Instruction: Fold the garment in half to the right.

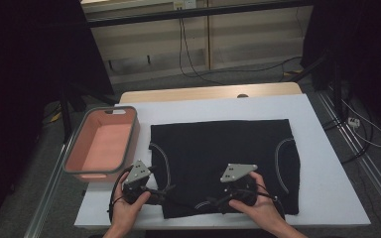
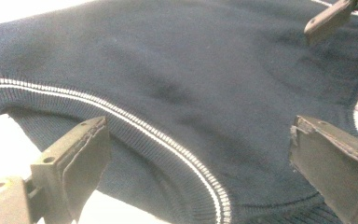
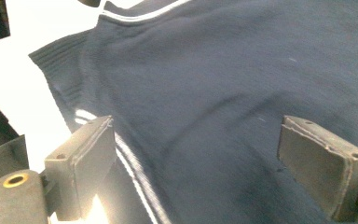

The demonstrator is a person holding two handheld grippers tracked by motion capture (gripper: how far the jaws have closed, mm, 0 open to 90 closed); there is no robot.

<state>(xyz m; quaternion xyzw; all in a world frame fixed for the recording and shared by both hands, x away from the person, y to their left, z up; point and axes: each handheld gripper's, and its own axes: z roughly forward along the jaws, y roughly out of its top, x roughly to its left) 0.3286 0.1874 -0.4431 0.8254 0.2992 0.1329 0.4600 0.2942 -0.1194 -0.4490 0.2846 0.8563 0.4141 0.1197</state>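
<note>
Item: sweater (image 1: 223, 158), dark knit with white piping, spread flat mid-desk (image 1: 327, 198), presumably for folding. My left hand-held gripper (image 1: 138, 186) sits at its near left corner, jaws wide, gripping nothing. My right hand-held gripper (image 1: 238, 191) hovers over its near hem, jaws equally wide, empty. Left of sweater: pink bin (image 1: 104, 144). Gripper views resolve ribbed trim (image 2: 168, 140); the high view gives layout.

dark sweater (image 1: 223, 163) flat on white table (image 1: 327, 198), both grippers at near hem, pink bin (image 1: 101, 144) left
</note>
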